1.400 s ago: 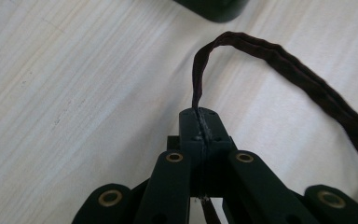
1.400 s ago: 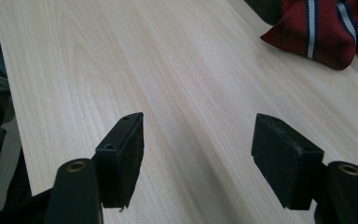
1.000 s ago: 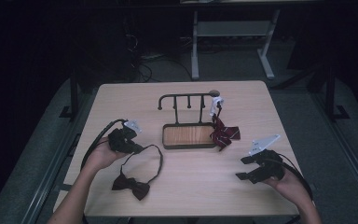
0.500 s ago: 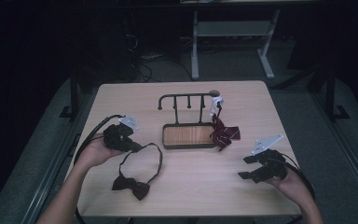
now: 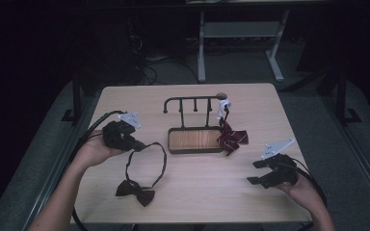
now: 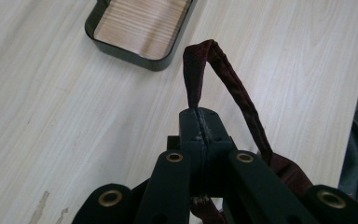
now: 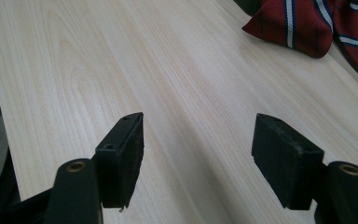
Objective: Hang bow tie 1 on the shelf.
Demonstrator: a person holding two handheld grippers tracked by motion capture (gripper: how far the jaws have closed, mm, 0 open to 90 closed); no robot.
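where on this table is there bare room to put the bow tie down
Free: the strip between the wooden tray and the right gripper, and the table's far corners. Crowded: around the striped tie and the bow tie.

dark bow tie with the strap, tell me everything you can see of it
The dark bow tie looks like deep maroon fabric: a knotted bow with two wings and a long thin neck strap forming a loop. The bow lies flat on the wooden table near its front edge, left of centre. The strap runs up from it to the left tongs, which are shut on one part of it and hold that part above the table. In the left gripper view the strap arches out of the closed jaws.
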